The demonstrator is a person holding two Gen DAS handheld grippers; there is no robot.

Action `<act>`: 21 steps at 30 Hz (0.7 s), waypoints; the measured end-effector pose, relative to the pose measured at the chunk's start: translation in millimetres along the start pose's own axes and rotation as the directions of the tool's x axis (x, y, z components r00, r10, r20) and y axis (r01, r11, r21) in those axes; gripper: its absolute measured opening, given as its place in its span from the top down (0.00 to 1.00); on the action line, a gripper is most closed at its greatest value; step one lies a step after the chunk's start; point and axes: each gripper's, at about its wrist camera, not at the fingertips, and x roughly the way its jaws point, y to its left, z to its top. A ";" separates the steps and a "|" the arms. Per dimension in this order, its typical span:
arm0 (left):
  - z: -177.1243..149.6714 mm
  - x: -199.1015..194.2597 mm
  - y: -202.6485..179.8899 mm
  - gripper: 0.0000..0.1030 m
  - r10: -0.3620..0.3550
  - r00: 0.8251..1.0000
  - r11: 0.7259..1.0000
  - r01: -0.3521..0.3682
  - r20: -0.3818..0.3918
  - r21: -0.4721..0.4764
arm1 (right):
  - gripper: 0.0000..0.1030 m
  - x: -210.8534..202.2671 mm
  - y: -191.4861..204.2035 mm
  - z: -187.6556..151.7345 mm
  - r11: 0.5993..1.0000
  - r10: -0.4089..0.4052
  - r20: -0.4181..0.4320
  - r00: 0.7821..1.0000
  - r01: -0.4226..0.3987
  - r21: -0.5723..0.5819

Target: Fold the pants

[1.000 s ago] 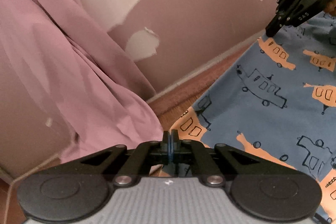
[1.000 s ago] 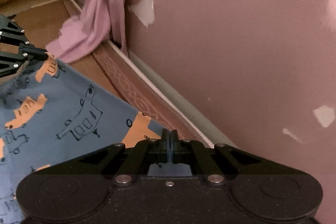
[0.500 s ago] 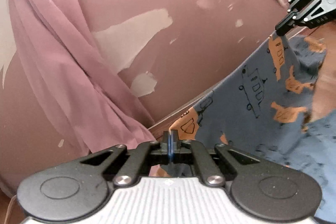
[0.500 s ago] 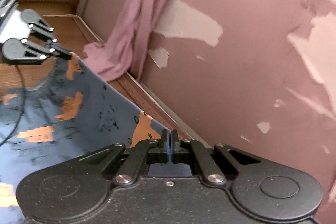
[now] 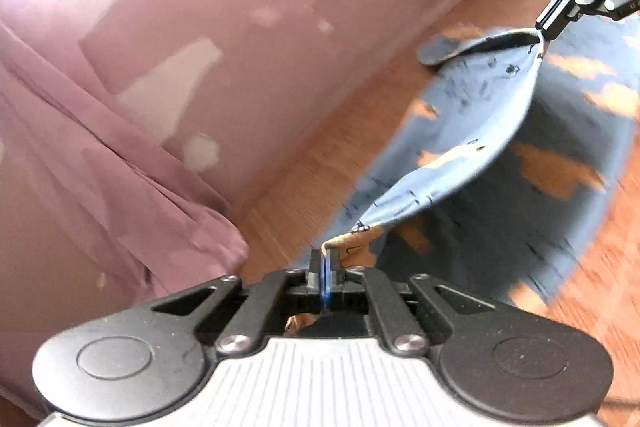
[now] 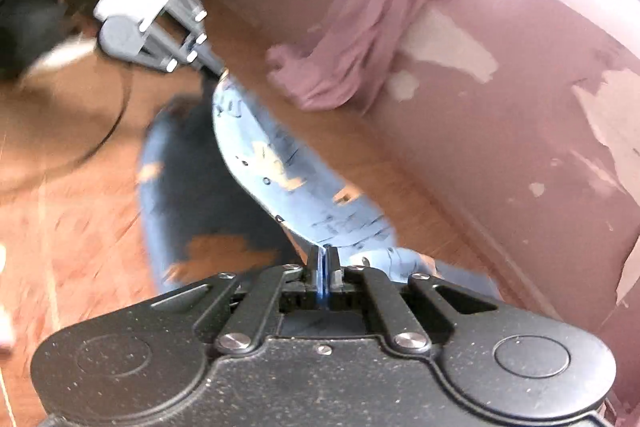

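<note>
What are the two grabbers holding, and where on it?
Both hold the blue pants. The left gripper and the right gripper each pinch a corner of one edge, lifting it off the floor between them.

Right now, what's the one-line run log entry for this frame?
task: fold pants | left hand-held gripper: shut on pants | right hand-held gripper: shut on pants | edge lifted off wooden floor | image: motion-blurred
</note>
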 end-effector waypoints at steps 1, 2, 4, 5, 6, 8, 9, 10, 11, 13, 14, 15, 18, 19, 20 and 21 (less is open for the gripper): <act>-5.2 1.2 -6.4 1.00 -0.008 1.000 1.000 0.008 -0.015 0.014 | 1.00 2.0 16.5 -5.5 1.000 -0.008 -0.013 1.000 0.008 -0.024; -10.4 2.3 -12.5 1.00 -0.014 1.000 0.999 0.015 -0.027 0.031 | 1.00 2.7 29.2 -10.7 0.999 -0.015 -0.022 1.000 0.015 -0.031; -18.7 5.0 -21.0 1.00 -0.012 0.999 0.998 0.014 -0.044 0.054 | 1.00 7.3 45.4 -18.4 0.999 -0.028 -0.036 0.999 0.028 -0.019; -21.1 6.8 -21.9 1.00 -0.010 0.999 0.999 0.013 -0.049 0.053 | 1.00 8.2 50.7 -20.8 0.999 -0.033 -0.038 0.999 0.032 -0.015; -22.6 8.1 -21.7 1.00 -0.010 0.998 0.999 0.012 -0.056 0.046 | 1.00 10.2 54.1 -21.9 0.999 -0.039 -0.037 0.999 0.038 -0.014; -23.4 11.0 -18.6 0.99 -0.008 0.998 0.999 0.010 -0.060 0.037 | 0.99 13.3 57.5 -21.0 0.999 -0.051 -0.039 0.998 0.050 -0.015; -23.7 12.1 -18.9 0.99 -0.008 0.998 0.999 0.010 -0.061 0.038 | 0.95 17.0 56.6 -20.6 0.999 -0.051 -0.041 0.998 0.051 -0.017; -23.3 13.4 -18.0 0.97 -0.006 0.998 0.999 0.009 -0.061 0.041 | 0.90 18.3 56.1 -20.4 0.999 -0.047 -0.042 0.998 0.046 -0.023; -23.1 10.0 -21.1 0.92 -0.003 0.998 0.999 0.006 -0.060 0.045 | 0.78 19.3 55.6 -20.4 0.998 -0.048 -0.037 0.998 0.047 -0.031; -23.5 13.0 -18.7 0.89 -0.002 0.998 0.999 0.005 -0.060 0.046 | 0.63 21.5 54.5 -20.2 0.998 -0.035 -0.035 0.999 0.033 -0.048; -24.4 11.8 -20.6 0.88 -0.005 0.998 0.999 0.008 -0.061 0.046 | 0.61 23.4 53.9 -19.1 0.998 -0.028 -0.035 0.999 0.026 -0.056; -24.8 12.0 -20.8 0.87 -0.011 0.998 0.999 0.014 -0.064 0.047 | 0.60 24.8 53.8 -18.3 0.997 -0.020 -0.036 0.999 0.017 -0.070; -26.2 11.4 -21.3 0.78 -0.015 0.998 0.998 0.019 -0.066 0.061 | 0.54 22.2 58.2 -19.9 0.990 0.000 -0.038 0.999 -0.005 -0.138; -26.4 11.6 -20.6 0.74 -0.016 0.998 0.998 0.021 -0.066 0.064 | 0.54 19.8 60.0 -21.5 0.985 0.013 -0.040 0.999 -0.019 -0.173; -26.7 11.6 -20.1 0.73 -0.018 0.998 0.998 0.022 -0.066 0.067 | 0.54 19.4 61.3 -21.8 0.979 0.024 -0.042 0.999 -0.032 -0.202; -26.8 12.2 -19.8 0.73 -0.018 0.997 0.997 0.023 -0.070 0.072 | 0.54 19.3 62.3 -22.1 0.972 0.032 -0.045 0.998 -0.042 -0.232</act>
